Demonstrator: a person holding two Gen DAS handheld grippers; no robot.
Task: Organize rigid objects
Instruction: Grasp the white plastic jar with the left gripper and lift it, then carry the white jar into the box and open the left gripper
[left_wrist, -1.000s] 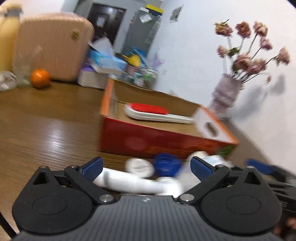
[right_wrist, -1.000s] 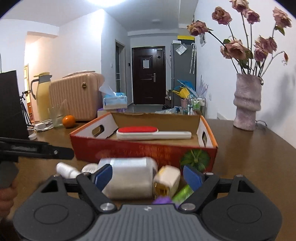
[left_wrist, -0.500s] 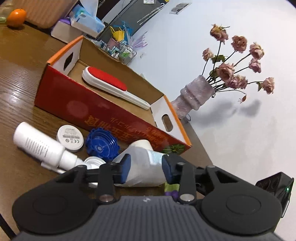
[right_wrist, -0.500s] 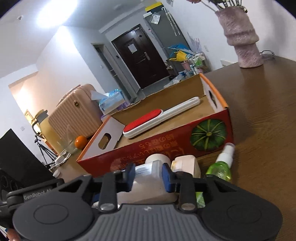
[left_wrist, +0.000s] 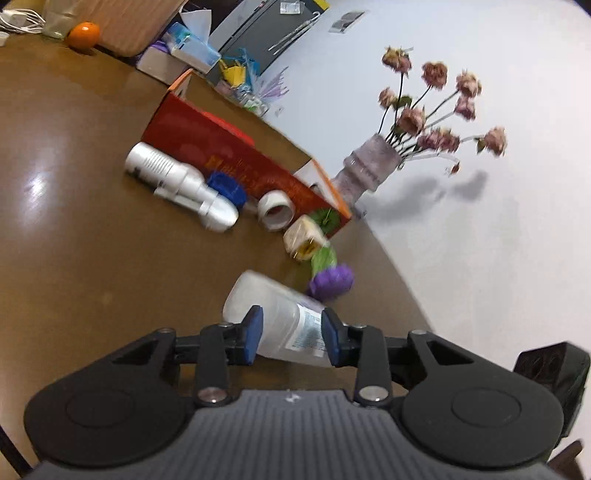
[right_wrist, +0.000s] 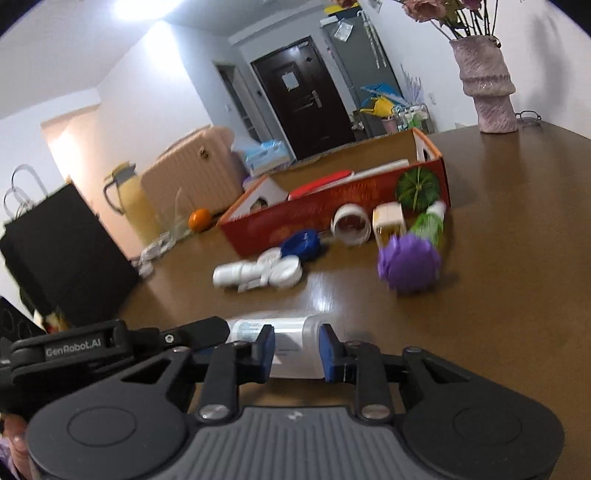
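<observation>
Between the blue pads: a clear plastic bottle (left_wrist: 280, 325) is held lying on its side, above the table.
Left gripper (left_wrist: 291, 338): its jaws are closed on the middle of the bottle, by the label.
Right gripper (right_wrist: 295, 350): its jaws are closed on the same bottle, near one end.
Why two grips: the bottle is wide and smooth, so it is likely kept level this way for the carry to the box.
Near things: a purple ball (right_wrist: 408, 264), a green spray bottle (right_wrist: 428, 223) and a small cream box (right_wrist: 388, 219) are left on the table (right_wrist: 498, 295).
In the way: white bottles (right_wrist: 255, 275), a blue lid (right_wrist: 303, 243) and a tape roll (right_wrist: 351, 223) are lined up just before the box.
Far: a red cardboard box (right_wrist: 332, 218) is open on top, with a red brush (right_wrist: 321, 182) laid inside.
Farthest: a vase of flowers (left_wrist: 369, 166) is seen by the wall.
</observation>
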